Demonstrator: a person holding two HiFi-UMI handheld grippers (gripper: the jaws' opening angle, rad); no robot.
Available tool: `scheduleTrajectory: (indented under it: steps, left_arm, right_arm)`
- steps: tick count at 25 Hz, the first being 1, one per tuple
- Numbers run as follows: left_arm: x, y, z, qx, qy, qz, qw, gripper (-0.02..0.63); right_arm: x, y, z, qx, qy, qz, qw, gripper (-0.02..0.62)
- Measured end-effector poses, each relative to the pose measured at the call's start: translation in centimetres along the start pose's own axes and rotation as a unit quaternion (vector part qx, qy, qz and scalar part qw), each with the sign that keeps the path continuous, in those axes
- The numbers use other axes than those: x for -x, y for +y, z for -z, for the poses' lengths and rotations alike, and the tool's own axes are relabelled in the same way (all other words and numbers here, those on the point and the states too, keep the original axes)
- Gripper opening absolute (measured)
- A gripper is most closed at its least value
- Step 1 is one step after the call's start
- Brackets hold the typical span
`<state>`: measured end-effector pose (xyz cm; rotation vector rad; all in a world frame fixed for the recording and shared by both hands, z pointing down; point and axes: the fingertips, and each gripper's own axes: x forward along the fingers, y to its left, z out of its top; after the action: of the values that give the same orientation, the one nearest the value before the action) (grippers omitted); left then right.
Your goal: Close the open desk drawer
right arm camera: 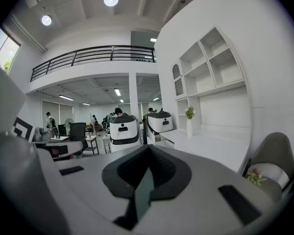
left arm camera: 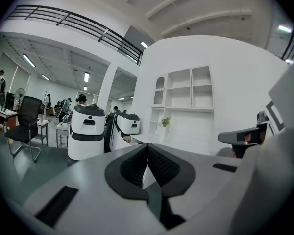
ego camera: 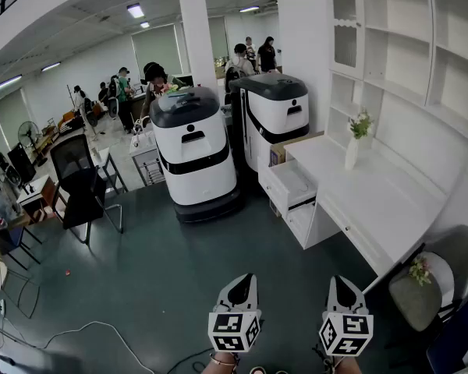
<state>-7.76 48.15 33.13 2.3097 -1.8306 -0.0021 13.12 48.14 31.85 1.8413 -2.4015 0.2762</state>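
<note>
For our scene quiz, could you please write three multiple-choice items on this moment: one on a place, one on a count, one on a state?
1. Where does the vase stand? A on the desk; B on the floor; C on the black chair.
2. How many white-and-black machines stand beyond the desk? A one; B two; C four.
3. How is the desk's top drawer? A pulled out; B fully shut; C removed.
Answers: A, it stands on the desktop; B, two stand side by side; A, its front juts from the desk's end.
</note>
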Motion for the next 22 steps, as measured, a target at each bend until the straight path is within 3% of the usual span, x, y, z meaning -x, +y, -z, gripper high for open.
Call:
scheduleTrajectory:
  steps: [8,22]
  left_arm:
    - [0.4,-0.3,0.1,0.0,0.0,0.0,1.0,0.018]
    - [0.1,-0.1,0.6,-0.008,0.015,0.028,0.9995,0.032]
  right_arm:
    - [0.2,-0.2,0.8,-0.026,0.008,-0.01,1.0,0.006]
    - [0.1,0.2,1.3,-0.028,0.008,0.006,1.0,0.006]
